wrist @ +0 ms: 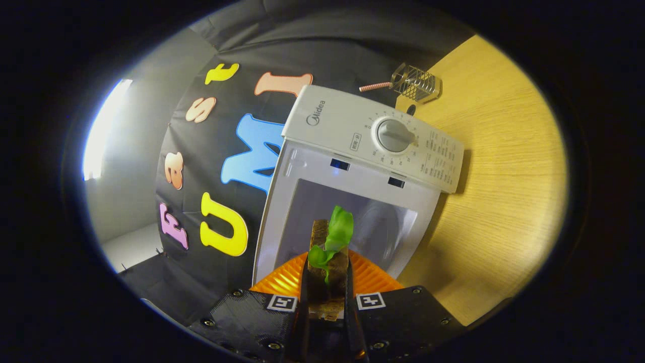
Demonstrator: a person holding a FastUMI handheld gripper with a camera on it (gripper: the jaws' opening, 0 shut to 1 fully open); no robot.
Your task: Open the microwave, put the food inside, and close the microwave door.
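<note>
A sandwich (327, 272), brown bread with a green lettuce leaf (337, 233) sticking out, is pinched between both fingers of my gripper (326, 282), which is shut on it. Just ahead stands a white microwave (352, 166) with its cavity (373, 222) exposed and facing me; the view is rolled sideways, so its control panel with the round dial (395, 135) lies across the top. The sandwich sits in front of the cavity mouth, at its threshold. The microwave's door is out of sight.
The microwave rests on a light wooden tabletop (494, 166). A small wire basket with a reddish handle (413, 83) lies on the wood beyond the microwave. The booth's dark cloth wall (211, 166) is on the other side.
</note>
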